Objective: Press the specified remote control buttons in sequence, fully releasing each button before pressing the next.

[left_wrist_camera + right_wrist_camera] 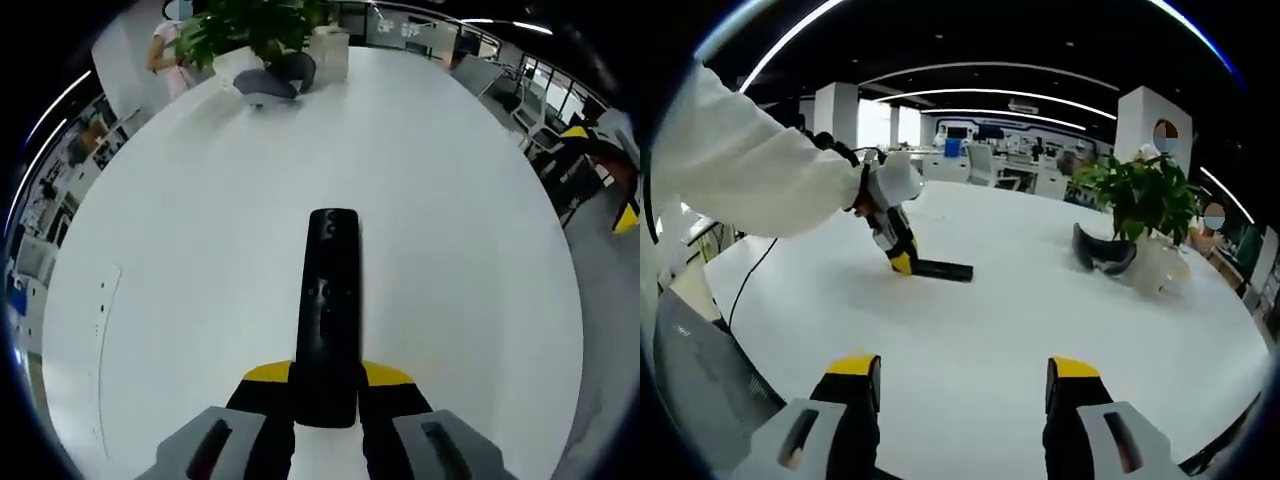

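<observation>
A white planter (1157,268) is standing at the far side of the round white table (460,250), holding a leafy green plant (1145,195); a dark curved object (1102,252) (I cannot tell what it is) is lying just beside it.

My left gripper (326,400) is clamping the near end of the black remote control (328,310), its yellow-tipped jaws pressing in on both sides. In the right gripper view I am seeing that same gripper (902,262) from across the table, with my white sleeve (750,170) reaching in above it.

My right gripper (962,385) is hanging over the bare tabletop with its jaws spread wide, gripping nothing and touching nothing, well apart from the remote.

The remote is lying flat on the table near its middle. Its long axis is running straight away from my left gripper, the free end pointing toward the plant, button face up. In the right gripper view it is stretching sideways out of the left gripper.
</observation>
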The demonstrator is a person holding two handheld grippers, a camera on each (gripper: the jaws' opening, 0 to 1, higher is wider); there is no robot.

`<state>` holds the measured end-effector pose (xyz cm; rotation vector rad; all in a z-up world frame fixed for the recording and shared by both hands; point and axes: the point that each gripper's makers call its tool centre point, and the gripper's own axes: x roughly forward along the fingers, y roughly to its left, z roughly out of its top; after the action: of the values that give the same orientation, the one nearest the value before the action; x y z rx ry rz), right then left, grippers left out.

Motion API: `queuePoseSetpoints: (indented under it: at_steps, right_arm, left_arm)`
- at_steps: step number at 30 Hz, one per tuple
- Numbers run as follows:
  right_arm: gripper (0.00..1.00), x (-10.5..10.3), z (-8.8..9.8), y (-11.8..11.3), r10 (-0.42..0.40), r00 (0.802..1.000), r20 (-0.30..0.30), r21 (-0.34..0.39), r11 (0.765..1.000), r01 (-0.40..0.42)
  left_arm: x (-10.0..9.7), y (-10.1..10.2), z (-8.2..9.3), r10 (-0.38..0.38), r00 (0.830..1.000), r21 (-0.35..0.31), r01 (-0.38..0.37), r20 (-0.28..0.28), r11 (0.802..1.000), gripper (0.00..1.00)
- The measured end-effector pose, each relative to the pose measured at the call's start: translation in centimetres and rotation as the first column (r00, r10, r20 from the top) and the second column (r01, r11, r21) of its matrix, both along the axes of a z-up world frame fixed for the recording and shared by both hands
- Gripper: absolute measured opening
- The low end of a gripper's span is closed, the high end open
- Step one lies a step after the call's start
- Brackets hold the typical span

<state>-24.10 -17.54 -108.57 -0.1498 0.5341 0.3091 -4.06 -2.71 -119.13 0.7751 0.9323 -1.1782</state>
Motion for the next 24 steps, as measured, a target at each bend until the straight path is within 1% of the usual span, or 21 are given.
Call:
queuePoseSetpoints:
  at_steps: [4, 6, 10, 13, 16, 19, 22, 24]
  right_arm:
    - [0.60, -0.1, 0.2, -0.1, -0.006, 1.000, 0.011, 0.016, 1.000, 0.005]
    - [0.59, -0.2, 0.3, -0.1, -0.004, 1.000, 0.015, 0.018, 1.000, 0.004]
    - [0.51, -0.4, 0.3, 0.0, 0.001, 1.000, 0.015, 0.032, 0.999, -0.001]
    - [0.45, -0.4, 0.3, 0.1, 0.000, 1.000, 0.008, 0.041, 0.999, 0.000]
    - [0.42, -0.5, 0.3, 0.2, 0.005, 1.000, 0.001, 0.052, 0.999, -0.005]
    - [0.35, -0.7, 0.3, 0.5, 0.016, 1.000, -0.010, 0.065, 0.998, -0.015]
    - [0.33, -0.8, 0.3, 0.6, 0.019, 1.000, -0.015, 0.065, 0.998, -0.018]
    - [0.31, -0.8, 0.2, 0.8, 0.030, 0.999, -0.028, 0.077, 0.997, -0.028]
  left_arm:
    - [-2.1, -0.1, -0.1, -0.010, 1.000, 0.008, 0.010, -0.002, 1.000, 0.23]
    - [-2.7, -0.2, -0.1, -0.010, 1.000, 0.010, 0.010, -0.004, 1.000, 0.23]
    - [-4.0, -0.3, -0.2, -0.002, 1.000, 0.011, 0.002, -0.004, 1.000, 0.23]
    - [-5.2, -0.3, -0.2, 0.014, 1.000, 0.004, -0.014, -0.003, 1.000, 0.23]
    - [-6.5, -0.4, -0.2, 0.019, 1.000, 0.000, -0.019, -0.003, 1.000, 0.23]
    - [-7.6, -0.4, -0.2, 0.026, 1.000, -0.006, -0.026, -0.003, 1.000, 0.23]
    - [-8.6, -0.5, -0.2, 0.033, 0.999, -0.012, -0.033, -0.002, 0.999, 0.23]
    - [-9.6, -0.4, -0.1, 0.038, 0.999, -0.017, -0.038, -0.003, 0.999, 0.23]
